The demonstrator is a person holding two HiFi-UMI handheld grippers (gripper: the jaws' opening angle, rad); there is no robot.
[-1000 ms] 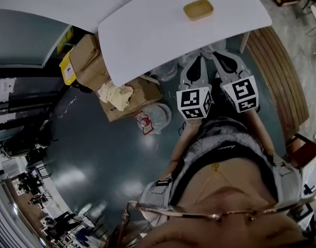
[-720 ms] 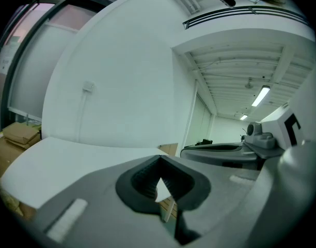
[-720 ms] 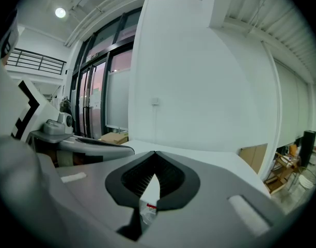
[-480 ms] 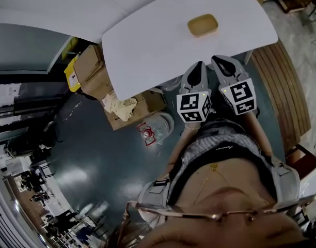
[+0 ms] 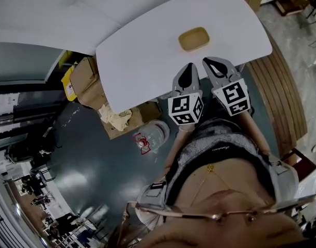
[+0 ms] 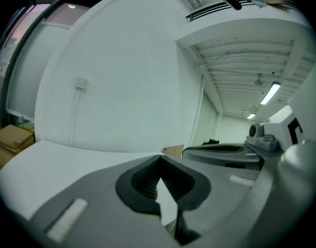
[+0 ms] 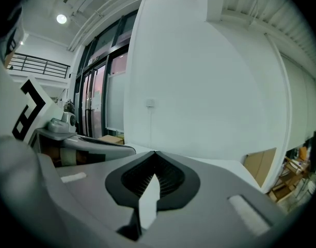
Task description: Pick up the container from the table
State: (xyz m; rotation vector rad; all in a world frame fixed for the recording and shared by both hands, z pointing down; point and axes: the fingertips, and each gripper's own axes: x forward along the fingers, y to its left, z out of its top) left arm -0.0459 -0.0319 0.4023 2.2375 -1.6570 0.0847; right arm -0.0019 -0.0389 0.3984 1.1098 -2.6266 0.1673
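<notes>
Two tools: left tool, right tool, jaws together, empty; one container on one table.

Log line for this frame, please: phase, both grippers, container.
phase: pre-grasp | left gripper: shut, empty | right gripper: shut, empty | container: on table, untouched, ahead of both grippers

A small tan container, shallow with rounded corners, sits upright and open-topped on the white table, at about one o'clock in the head view.
</notes>
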